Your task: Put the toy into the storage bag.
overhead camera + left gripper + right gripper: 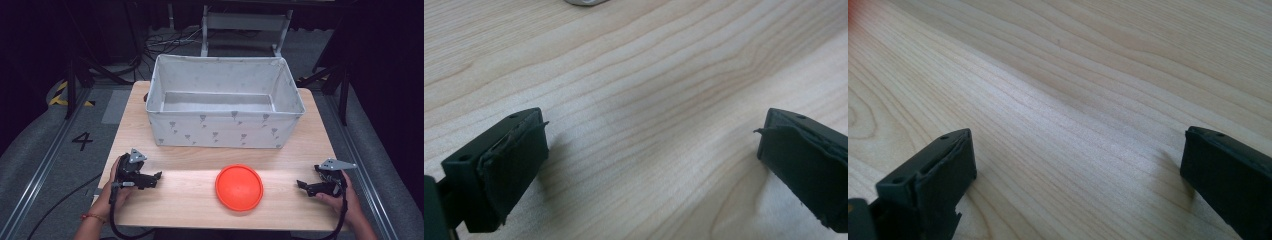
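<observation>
From my remote station, the high view shows a pale wooden table [200,200] with a grey fabric storage bin [225,127] at 12 o'clock, its printed walls upright and its inside bare. An orange disc [239,187] lies flat at 6 o'clock, just in front of the bin but apart from it, between the two tools.

The left gripper [157,176], held in the person's left hand [117,187], sits at 8 o'clock, low over the wood, pointing toward the disc and well short of it. Its own view shows the jaws spread wide with only woodgrain between them.

The right gripper [300,185], in the right hand [345,197], sits at 4 o'clock, aimed inward at the disc, also apart from it. Its view shows the jaws wide, nothing held.
</observation>
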`<control>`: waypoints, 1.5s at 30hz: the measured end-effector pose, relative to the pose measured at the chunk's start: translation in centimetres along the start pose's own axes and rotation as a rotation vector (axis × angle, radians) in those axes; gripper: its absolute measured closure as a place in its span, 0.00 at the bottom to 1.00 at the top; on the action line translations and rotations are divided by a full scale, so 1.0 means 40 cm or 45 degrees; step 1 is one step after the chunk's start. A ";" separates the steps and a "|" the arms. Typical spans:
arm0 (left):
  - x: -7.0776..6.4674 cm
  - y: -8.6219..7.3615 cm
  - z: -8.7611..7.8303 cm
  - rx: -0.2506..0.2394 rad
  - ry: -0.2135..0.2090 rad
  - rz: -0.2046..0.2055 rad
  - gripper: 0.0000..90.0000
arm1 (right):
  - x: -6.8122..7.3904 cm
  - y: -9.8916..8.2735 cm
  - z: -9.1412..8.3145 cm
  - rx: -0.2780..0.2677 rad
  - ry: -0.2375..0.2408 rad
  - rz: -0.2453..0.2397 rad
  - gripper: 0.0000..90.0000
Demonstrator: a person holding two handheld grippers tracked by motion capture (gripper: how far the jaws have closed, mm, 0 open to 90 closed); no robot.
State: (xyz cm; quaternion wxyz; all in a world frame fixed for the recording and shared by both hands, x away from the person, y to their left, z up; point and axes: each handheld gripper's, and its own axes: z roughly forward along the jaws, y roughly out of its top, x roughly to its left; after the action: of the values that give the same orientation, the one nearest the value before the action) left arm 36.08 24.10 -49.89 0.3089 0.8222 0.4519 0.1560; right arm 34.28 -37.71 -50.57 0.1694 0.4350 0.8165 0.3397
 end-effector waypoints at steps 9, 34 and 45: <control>0.019 -0.019 -0.018 0.009 -0.114 0.131 0.00 | 0.000 -0.001 -0.001 0.000 -0.007 0.006 0.02; 0.024 -0.018 -0.016 0.005 -0.129 0.146 0.00 | 0.039 0.050 -0.058 -0.091 0.103 0.019 0.27; 0.025 -0.017 -0.017 0.006 -0.126 0.151 0.01 | 0.132 0.127 -0.048 -0.119 0.178 -0.108 0.23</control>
State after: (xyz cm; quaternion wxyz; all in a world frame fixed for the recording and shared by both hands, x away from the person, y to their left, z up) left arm 35.82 25.48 -49.86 0.3193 0.8549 0.3869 0.1321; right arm 33.21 -32.16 -45.55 0.1463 0.3669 0.8273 0.3995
